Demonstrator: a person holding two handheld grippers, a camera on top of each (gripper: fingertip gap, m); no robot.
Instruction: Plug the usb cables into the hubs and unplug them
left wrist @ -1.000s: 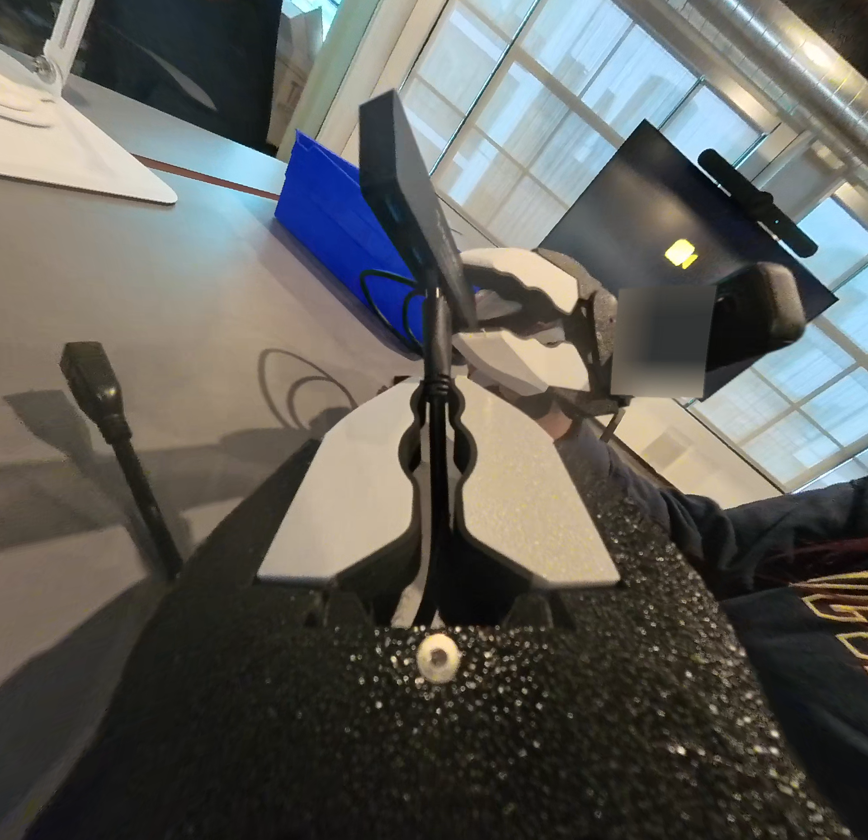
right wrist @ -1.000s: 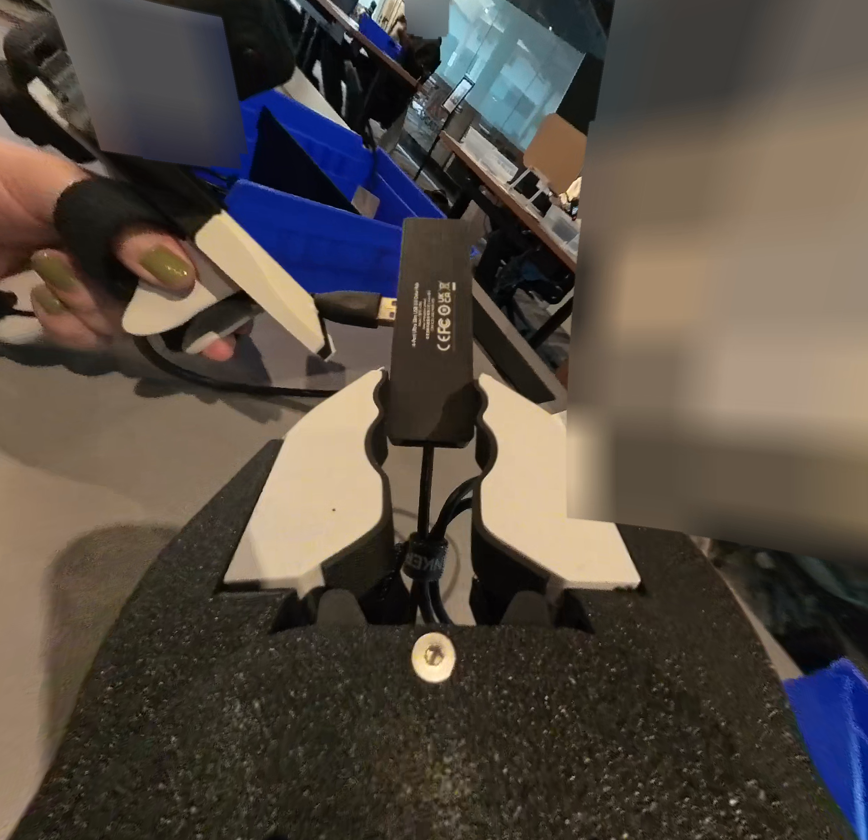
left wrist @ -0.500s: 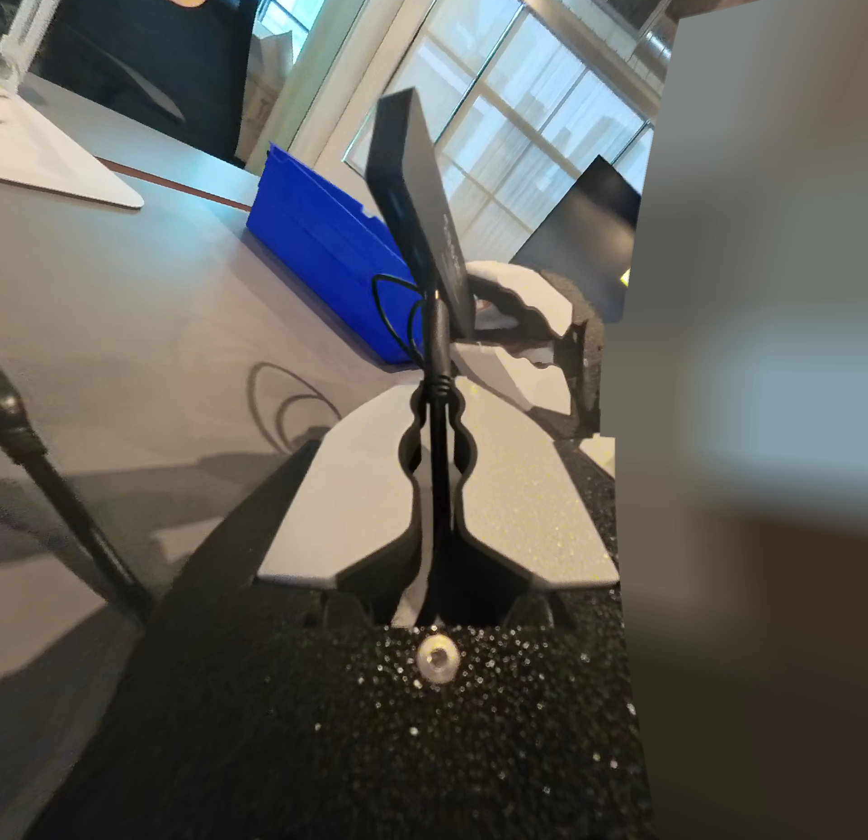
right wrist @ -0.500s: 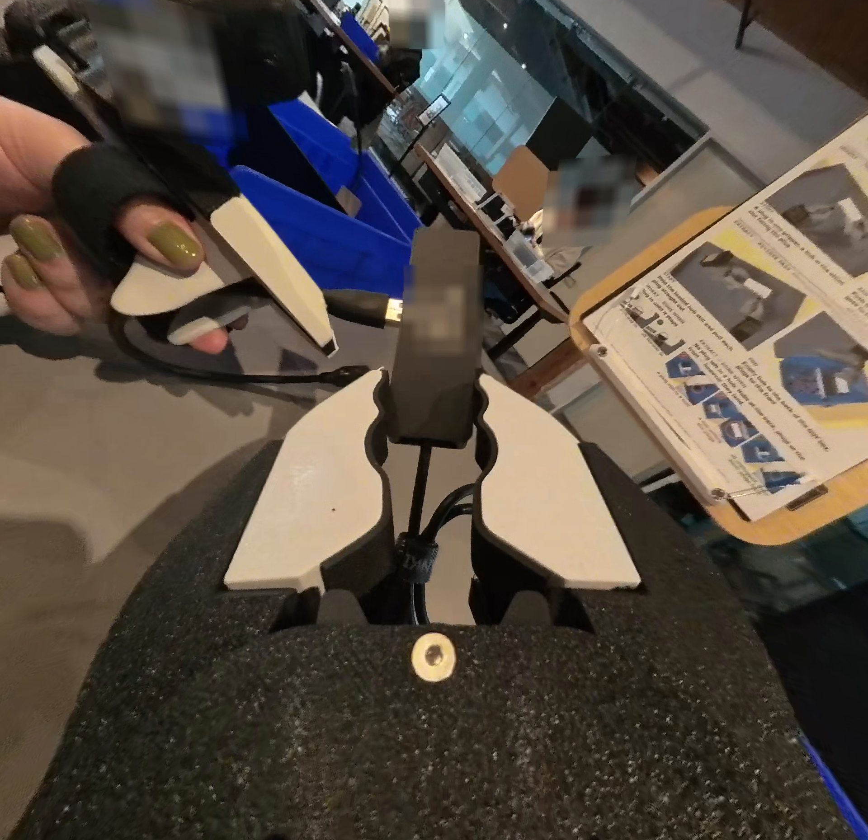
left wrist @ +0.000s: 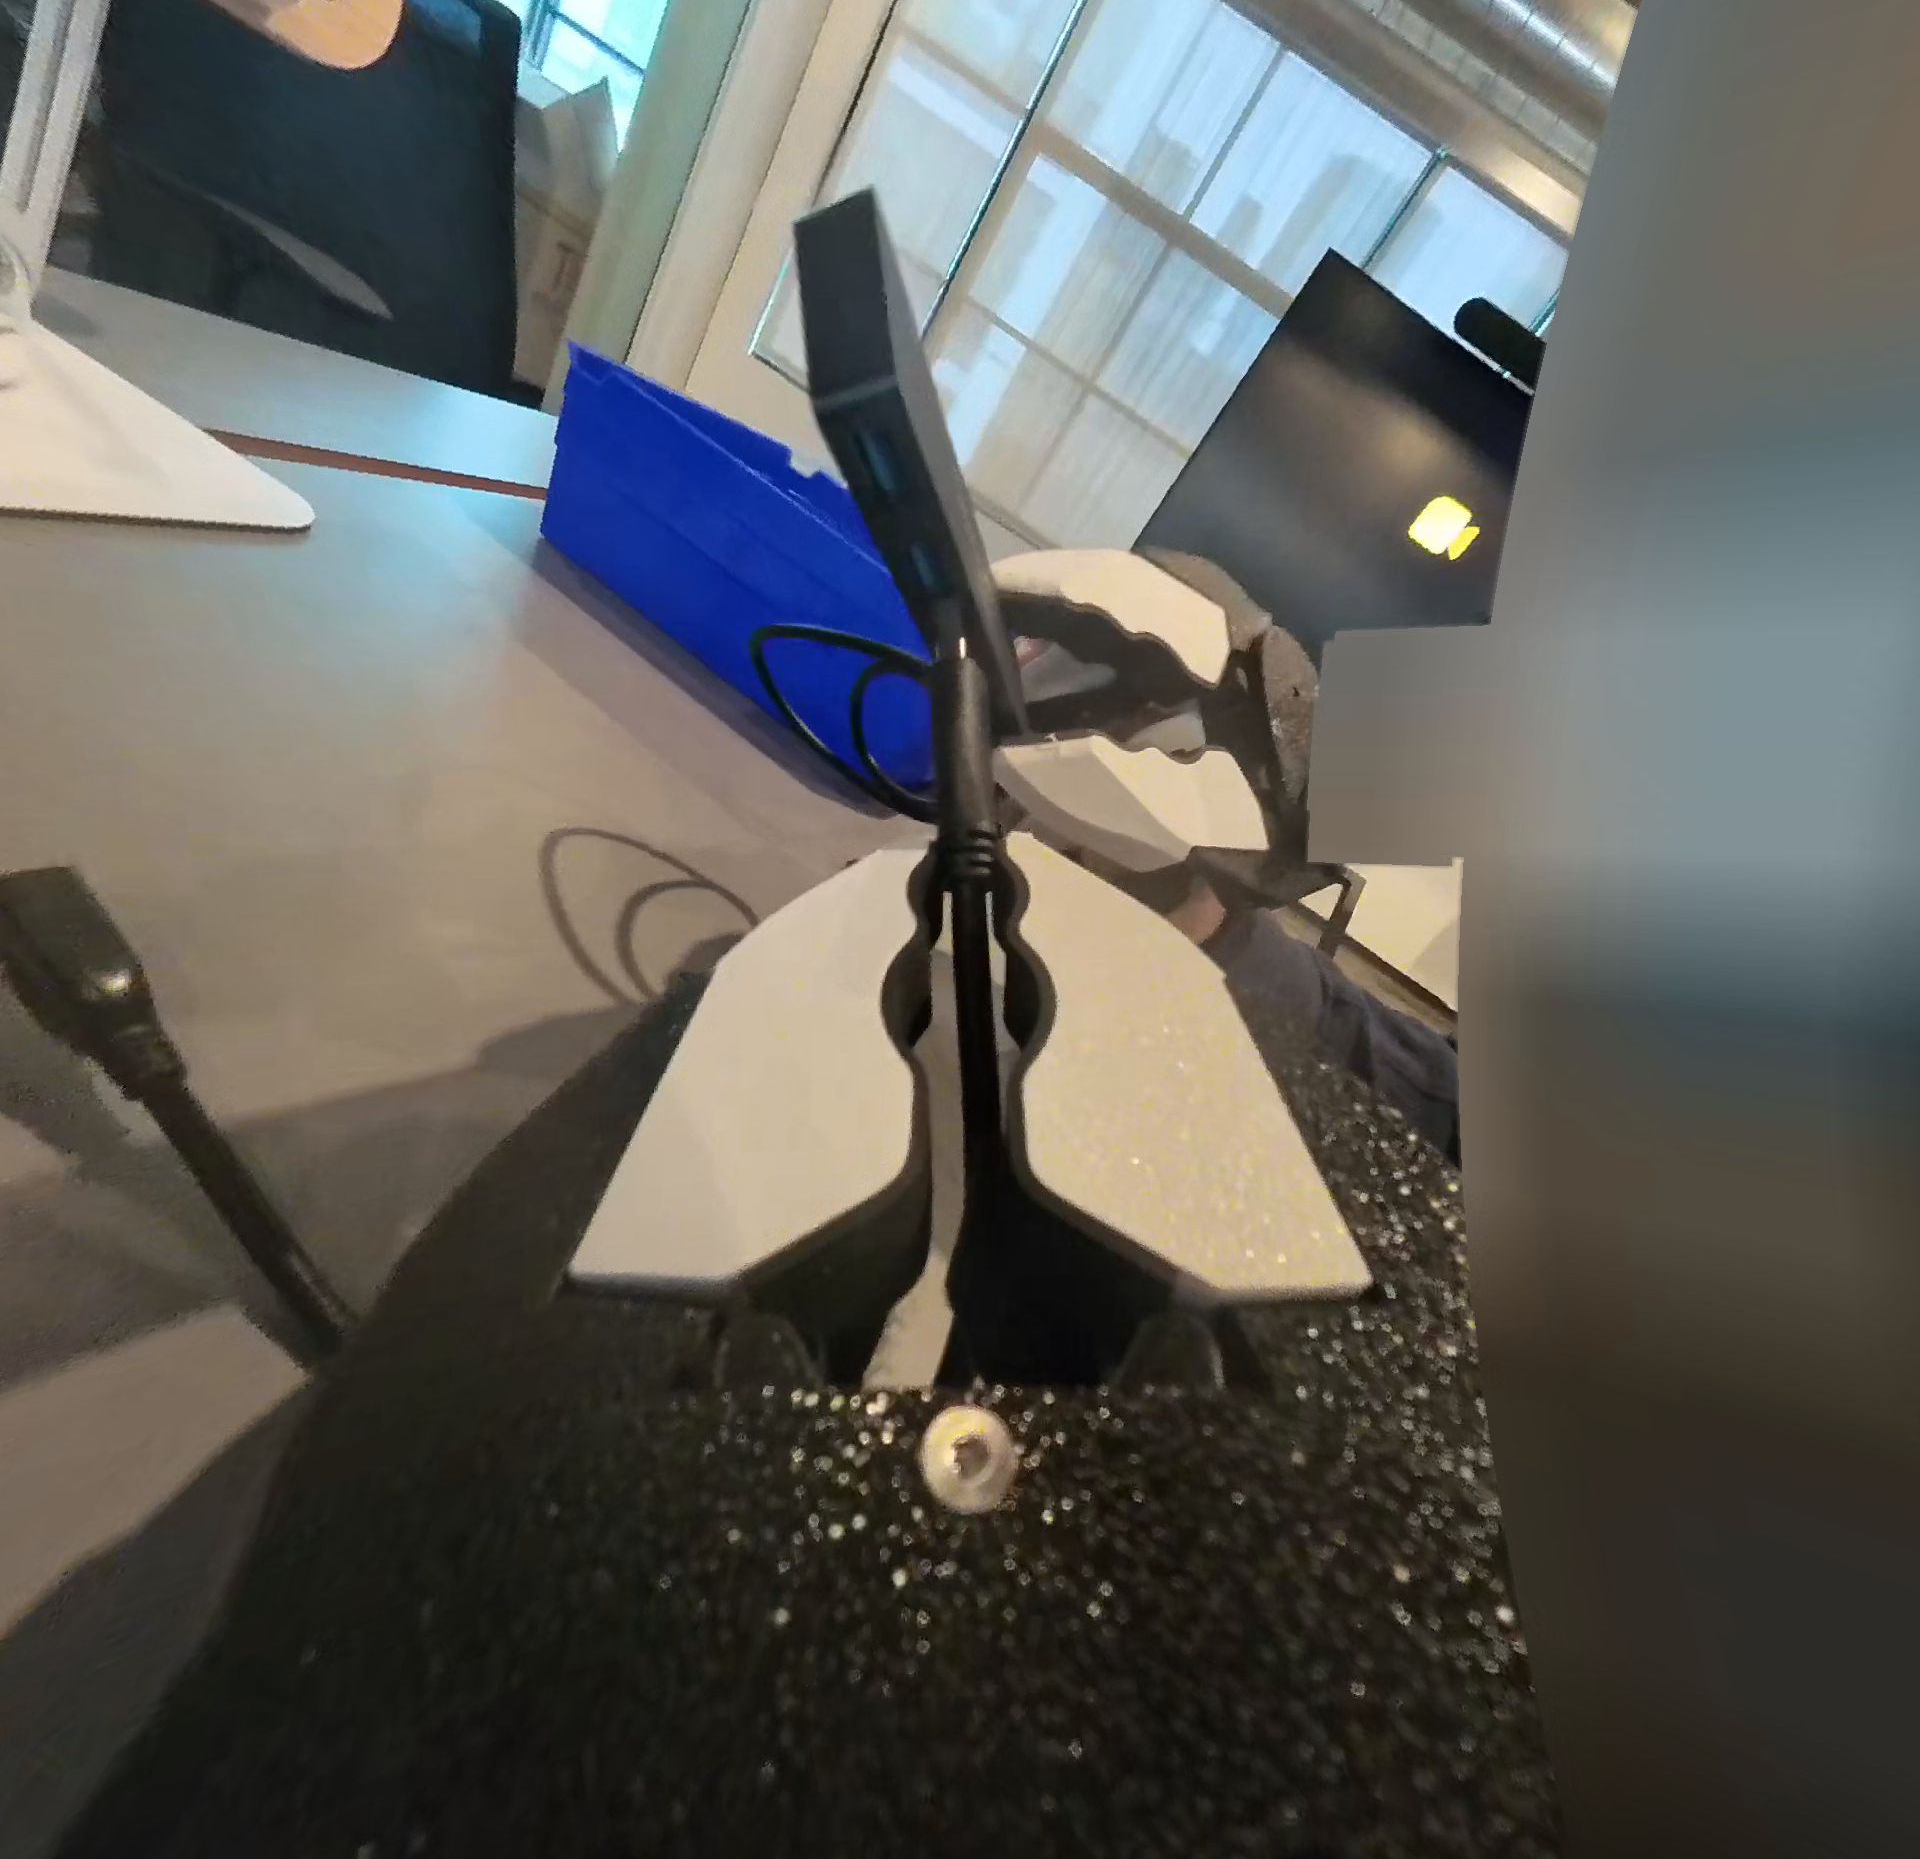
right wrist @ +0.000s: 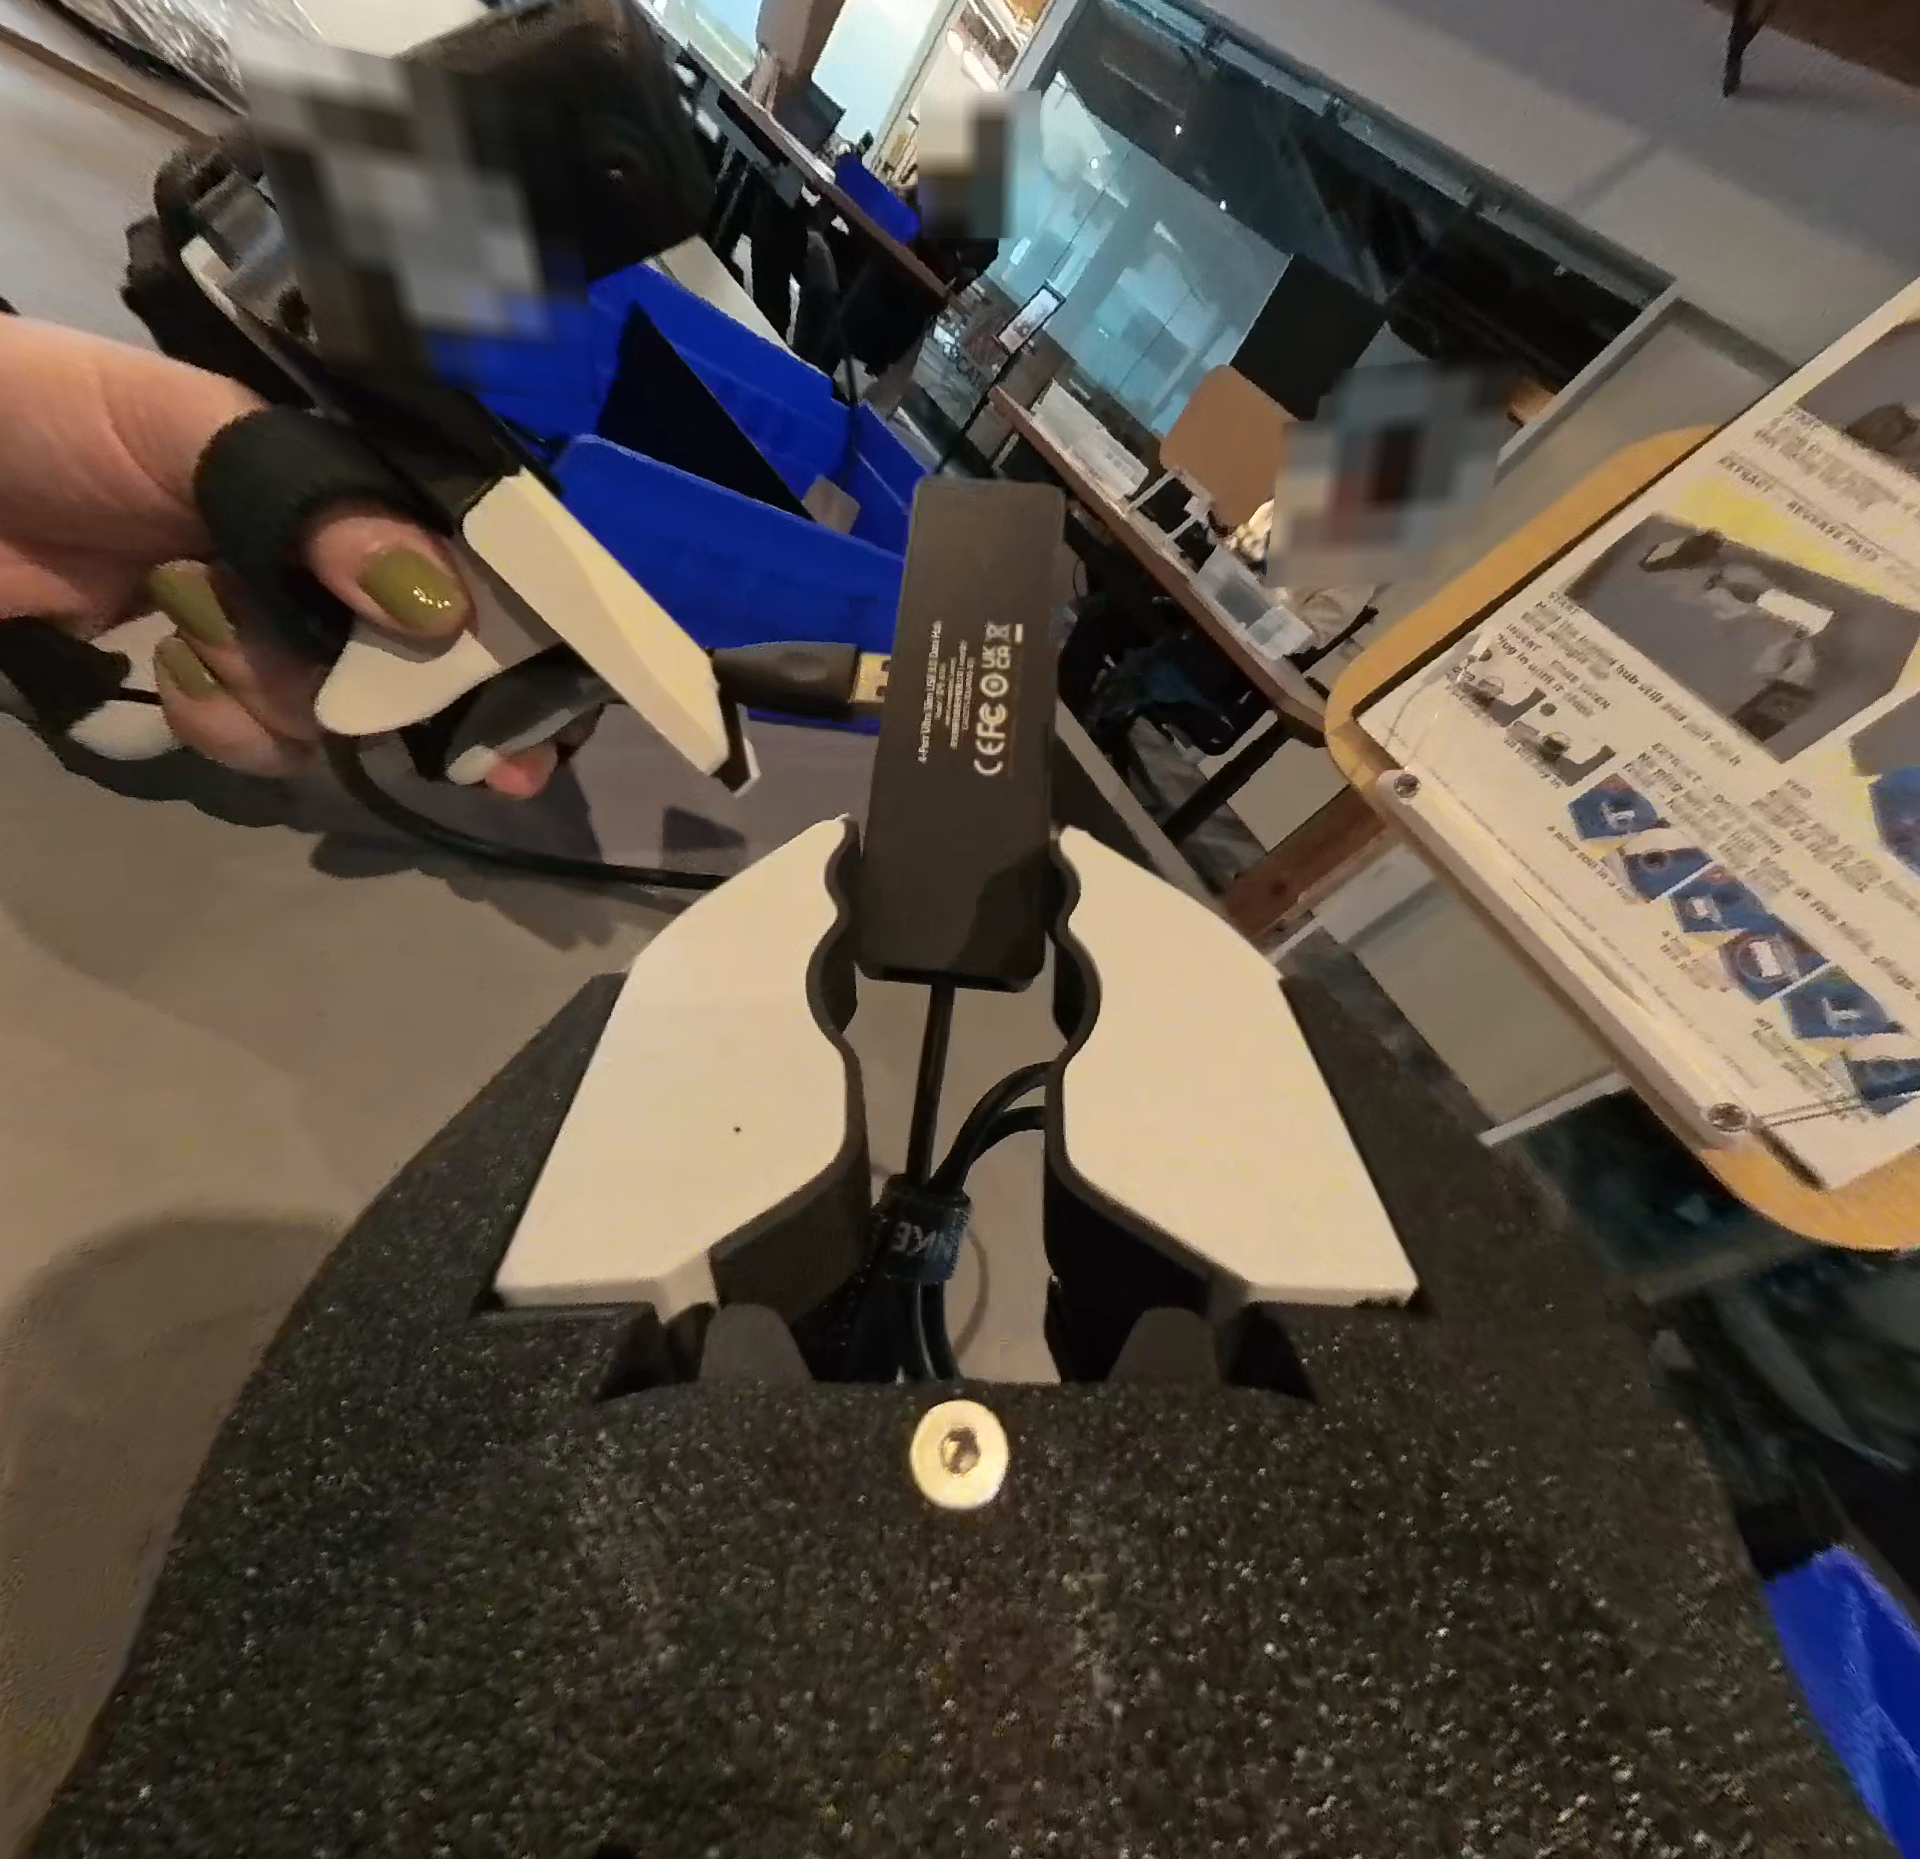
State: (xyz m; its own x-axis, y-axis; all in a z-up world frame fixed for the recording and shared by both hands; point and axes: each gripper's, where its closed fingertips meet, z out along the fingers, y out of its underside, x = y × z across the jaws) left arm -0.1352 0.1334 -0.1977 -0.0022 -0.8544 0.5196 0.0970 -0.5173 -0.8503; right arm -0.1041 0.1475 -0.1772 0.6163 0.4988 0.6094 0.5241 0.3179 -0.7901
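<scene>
A blue bin (left wrist: 717,552) sits on the grey surface (left wrist: 312,687) before tall windows (left wrist: 1132,282); an instruction board (right wrist: 1704,770) leans at right.

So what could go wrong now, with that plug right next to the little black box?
The left gripper pinches the USB cable behind its plug, so the metal tip could tilt and miss the port in the hub's edge. The right gripper holds only the hub's lower end; a sideways push might twist it. The slack cable loop could snag on the blue bin.
</scene>
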